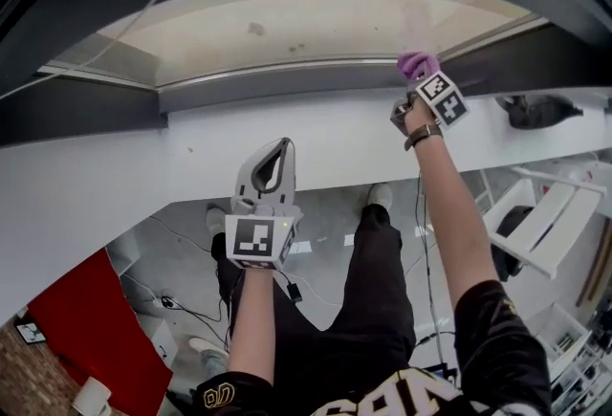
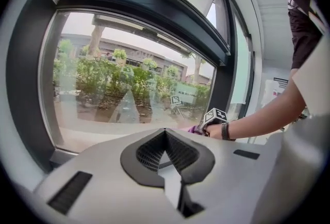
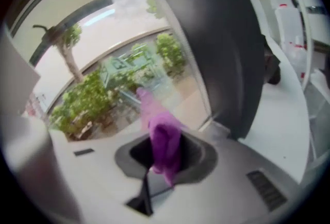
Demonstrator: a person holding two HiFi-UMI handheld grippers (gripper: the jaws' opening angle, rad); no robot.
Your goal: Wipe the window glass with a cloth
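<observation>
The window glass (image 2: 129, 84) spreads ahead of both pairs of fingers. It sits in a dark frame (image 2: 227, 58), with a broad white sill (image 1: 191, 151) beneath them. Behind the fingers and below the sill are a grey floor (image 1: 320, 223), a red panel (image 1: 96, 328) and a white chair (image 1: 545, 223).

The left gripper (image 1: 284, 148) hovers over the sill with its jaws closed together on nothing. The right gripper (image 1: 413, 87) pinches a purple cloth (image 3: 165, 140) that bunches past its tips onto the pane's lower edge, beside the frame.

The right gripper view is blurred. A dark object (image 1: 540, 108) on the sill, right of those fingers, cannot be made out.
</observation>
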